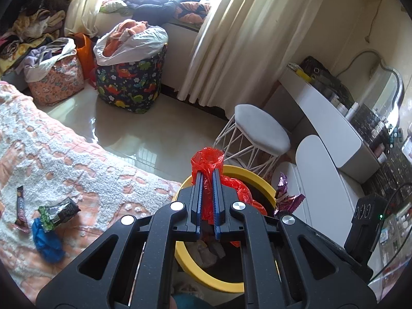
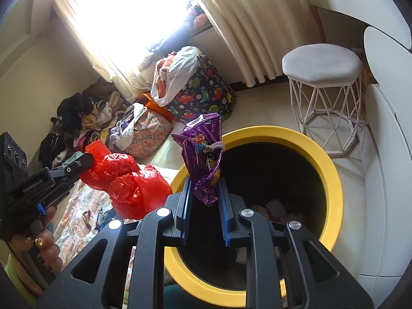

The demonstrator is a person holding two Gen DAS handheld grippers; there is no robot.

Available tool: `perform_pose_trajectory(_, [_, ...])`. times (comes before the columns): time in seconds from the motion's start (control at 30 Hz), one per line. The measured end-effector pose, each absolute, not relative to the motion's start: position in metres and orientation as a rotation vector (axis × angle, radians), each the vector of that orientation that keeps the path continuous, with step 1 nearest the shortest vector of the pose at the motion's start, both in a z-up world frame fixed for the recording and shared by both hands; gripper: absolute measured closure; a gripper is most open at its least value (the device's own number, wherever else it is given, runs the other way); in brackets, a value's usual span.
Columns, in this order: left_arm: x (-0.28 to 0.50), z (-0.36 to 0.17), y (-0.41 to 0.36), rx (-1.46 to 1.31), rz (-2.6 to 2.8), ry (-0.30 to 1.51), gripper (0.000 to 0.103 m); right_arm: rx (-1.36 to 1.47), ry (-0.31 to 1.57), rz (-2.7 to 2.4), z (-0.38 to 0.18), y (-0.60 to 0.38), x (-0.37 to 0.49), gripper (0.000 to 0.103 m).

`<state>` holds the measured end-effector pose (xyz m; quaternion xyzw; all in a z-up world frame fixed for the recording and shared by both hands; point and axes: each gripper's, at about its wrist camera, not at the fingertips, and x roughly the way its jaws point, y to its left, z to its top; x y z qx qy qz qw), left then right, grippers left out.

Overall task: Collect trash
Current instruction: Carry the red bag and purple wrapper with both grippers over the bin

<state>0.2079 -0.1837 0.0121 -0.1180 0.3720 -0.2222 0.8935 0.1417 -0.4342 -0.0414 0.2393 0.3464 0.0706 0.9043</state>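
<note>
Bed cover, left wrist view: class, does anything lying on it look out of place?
Yes. Loose litter lies on the bed cover: a dark snack wrapper partly over a crumpled blue bag, and a slim brown wrapper beside them. Rubbish belongs in the yellow-rimmed bin, not on bedding.

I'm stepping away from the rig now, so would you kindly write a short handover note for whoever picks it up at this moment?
Left gripper: shut on the crumpled red plastic bag, held at the near rim of the yellow-rimmed round trash bin.
Right gripper: shut on the crinkled purple foil snack wrapper, held over the bin's opening.
Done: both pieces are picked up and brought to the bin; some pale scraps already lie inside.
Left: release both into the bin, then fetch what remains on the peach and white bedspread: the green and black wrapper, the blue crumpled piece and the dark bar wrapper.
</note>
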Motion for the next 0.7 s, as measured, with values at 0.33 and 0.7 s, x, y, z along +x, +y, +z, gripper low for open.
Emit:
perform_pose_trajectory(0.33, [0.21, -0.024, -0.202, -0.191, -0.466, 0.851, 0.1, 0.505, 0.752, 0.122, -0.054, -0.438, 0.146, 0.084])
perform_pose_trajectory(0.7, [0.214, -0.06, -0.218, -0.151, -0.487, 0.928, 0.1, 0.508, 0.824, 0.075, -0.077, -0.446, 0.154, 0.084])
